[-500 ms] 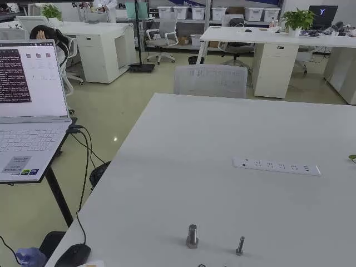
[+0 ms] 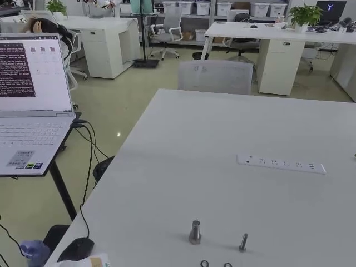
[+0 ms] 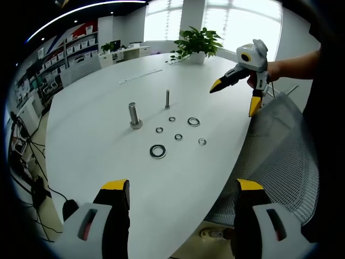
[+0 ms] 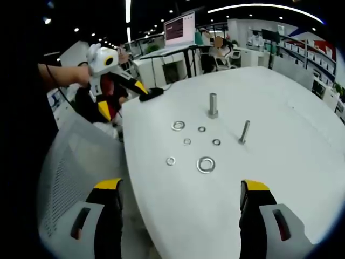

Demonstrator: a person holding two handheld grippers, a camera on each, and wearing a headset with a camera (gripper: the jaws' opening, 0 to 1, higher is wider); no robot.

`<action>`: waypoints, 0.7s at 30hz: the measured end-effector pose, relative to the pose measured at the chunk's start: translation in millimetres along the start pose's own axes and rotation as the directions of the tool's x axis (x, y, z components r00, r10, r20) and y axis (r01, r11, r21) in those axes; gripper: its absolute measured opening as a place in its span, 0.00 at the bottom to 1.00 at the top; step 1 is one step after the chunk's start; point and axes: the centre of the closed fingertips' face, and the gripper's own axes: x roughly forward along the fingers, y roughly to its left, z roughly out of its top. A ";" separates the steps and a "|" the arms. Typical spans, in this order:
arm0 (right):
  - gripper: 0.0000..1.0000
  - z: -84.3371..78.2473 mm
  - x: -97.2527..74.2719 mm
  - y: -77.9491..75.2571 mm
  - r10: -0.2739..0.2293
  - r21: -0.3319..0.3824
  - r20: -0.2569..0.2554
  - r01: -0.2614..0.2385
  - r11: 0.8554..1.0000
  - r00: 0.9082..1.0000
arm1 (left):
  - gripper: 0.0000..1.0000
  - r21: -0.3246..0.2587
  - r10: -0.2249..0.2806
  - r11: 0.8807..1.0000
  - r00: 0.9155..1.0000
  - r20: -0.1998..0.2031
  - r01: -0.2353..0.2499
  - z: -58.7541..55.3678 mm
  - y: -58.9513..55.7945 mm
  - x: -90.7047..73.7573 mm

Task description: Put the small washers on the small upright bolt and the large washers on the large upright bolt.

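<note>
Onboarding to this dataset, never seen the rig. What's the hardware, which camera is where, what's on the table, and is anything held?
There is no robot here. A person holds a hand-held two-jaw claw in each hand and wears a headset camera. The head view looks down from that headset at the white table, which has a power strip on it and a laptop to its left.

The two round pictures come from fisheye cameras riding on the claws. The yellow-tipped jaws at the bottom of each are that claw's own. In the left gripper view the left claw is open, and the right claw shows at upper right, also open.

On the table stand a large upright bolt and a small upright bolt. Two large washers and four small washers lie flat beside them.

Neither claw holds anything, and no washer is on a bolt yet.
</note>
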 end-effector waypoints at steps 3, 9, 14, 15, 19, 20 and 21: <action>0.91 0.0 0.0 -0.6 -0.003 -0.003 -0.002 0.003 1.000 1.000 | 0.79 -0.002 -0.001 1.000 1.000 -0.003 0.001 -0.7 -0.8 -0.2; 0.90 -0.6 3.7 -0.8 -0.001 -0.027 -0.030 0.000 1.000 1.000 | 0.79 0.004 0.005 1.000 1.000 -0.007 -0.005 -2.4 0.8 0.2; 0.89 1.1 7.7 -1.8 0.006 -0.046 -0.051 -0.009 0.999 0.999 | 0.79 -0.003 0.007 1.000 1.000 0.002 -0.007 -1.1 0.5 0.1; 0.89 1.3 8.4 -2.5 0.006 -0.054 -0.054 -0.009 0.999 0.999 | 0.79 -0.003 0.006 1.000 1.000 0.001 -0.006 -1.4 0.3 0.4; 0.86 1.6 10.9 -8.7 0.006 -0.082 -0.080 -0.013 0.997 0.997 | 0.79 0.004 0.012 1.000 1.000 -0.005 -0.012 -2.7 -1.0 1.1; 0.86 2.3 11.5 -10.8 0.008 -0.084 -0.083 -0.015 0.996 0.997 | 0.79 0.007 0.011 1.000 1.000 -0.003 -0.011 -2.1 -2.1 1.1; 0.85 2.8 11.8 -11.7 0.009 -0.088 -0.085 -0.017 0.996 0.996 | 0.79 0.008 0.009 1.000 1.000 -0.003 -0.009 -1.9 -2.7 1.2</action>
